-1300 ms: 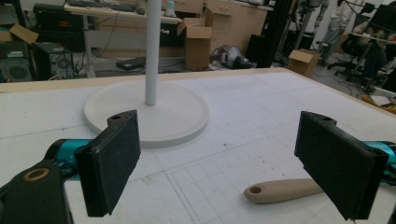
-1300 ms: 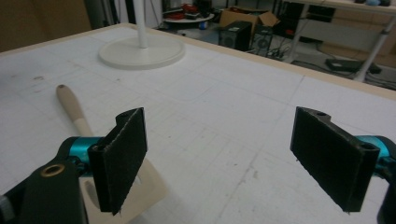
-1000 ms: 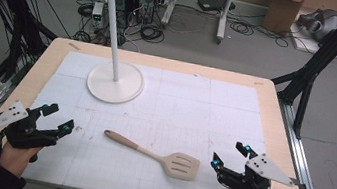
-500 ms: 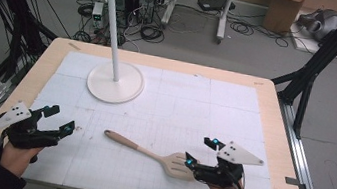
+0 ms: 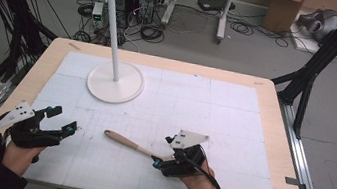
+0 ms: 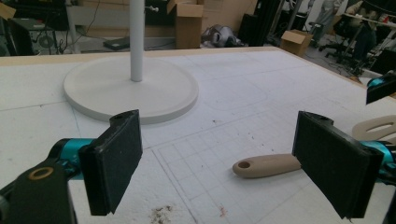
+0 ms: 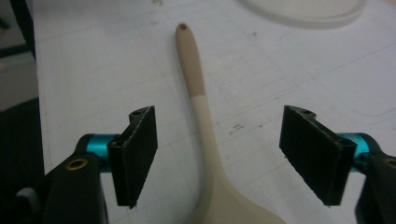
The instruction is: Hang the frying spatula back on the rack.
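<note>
The left gripper (image 5: 59, 119) sits near the left edge of the surface (image 5: 258, 153), its jaws wide apart and holding nothing. Behind it stands the round white lamp base (image 5: 115, 82). The spatula (image 5: 131, 144) lies near the front edge, between the grippers. The right gripper (image 5: 163, 152) has its jaws apart on both sides of the spatula's neck, not touching it. Right of it the surface is free.

Evenly and softly lit from overhead, with faint, diffuse shadows on the white table surface (image 5: 214, 111). Slightly soft and grainy in the high view. Dimmer in the right gripper view, with the near jaws blurred and the spatula (image 7: 198, 107) handle sharper. Background clutter hazy in the left gripper view.
</note>
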`<state>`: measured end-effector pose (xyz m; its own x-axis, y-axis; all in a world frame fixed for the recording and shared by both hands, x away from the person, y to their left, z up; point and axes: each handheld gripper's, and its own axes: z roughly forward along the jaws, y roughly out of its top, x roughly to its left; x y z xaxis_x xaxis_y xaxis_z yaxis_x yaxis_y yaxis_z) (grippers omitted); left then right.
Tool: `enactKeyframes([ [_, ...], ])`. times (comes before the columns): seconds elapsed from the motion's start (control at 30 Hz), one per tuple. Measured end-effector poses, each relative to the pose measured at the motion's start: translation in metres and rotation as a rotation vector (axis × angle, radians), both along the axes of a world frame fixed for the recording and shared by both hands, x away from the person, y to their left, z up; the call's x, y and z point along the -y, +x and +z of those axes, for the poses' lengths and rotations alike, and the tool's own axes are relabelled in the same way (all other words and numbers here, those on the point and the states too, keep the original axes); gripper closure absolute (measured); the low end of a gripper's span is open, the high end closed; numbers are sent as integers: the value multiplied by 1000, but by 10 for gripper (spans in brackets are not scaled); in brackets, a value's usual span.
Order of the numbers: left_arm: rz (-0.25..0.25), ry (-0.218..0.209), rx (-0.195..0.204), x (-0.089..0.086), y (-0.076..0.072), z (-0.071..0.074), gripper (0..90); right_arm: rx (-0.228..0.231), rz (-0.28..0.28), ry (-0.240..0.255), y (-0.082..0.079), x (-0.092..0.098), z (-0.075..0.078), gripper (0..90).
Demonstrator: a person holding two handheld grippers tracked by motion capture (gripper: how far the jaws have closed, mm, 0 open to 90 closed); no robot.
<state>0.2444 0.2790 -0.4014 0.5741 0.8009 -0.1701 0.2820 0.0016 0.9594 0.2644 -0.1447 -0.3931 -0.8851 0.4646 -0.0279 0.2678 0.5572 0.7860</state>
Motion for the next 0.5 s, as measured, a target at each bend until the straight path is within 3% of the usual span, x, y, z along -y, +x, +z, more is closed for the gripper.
enactKeyframes([
  [0.17, 2, -25, -11, -1, 1, 0, 169, -53, 26, -76, 13, -10, -8, 341],
  [0.5, -11, -24, -18, 2, 2, -1, 176, -121, 76, -183, 30, -27, -17, 461],
])
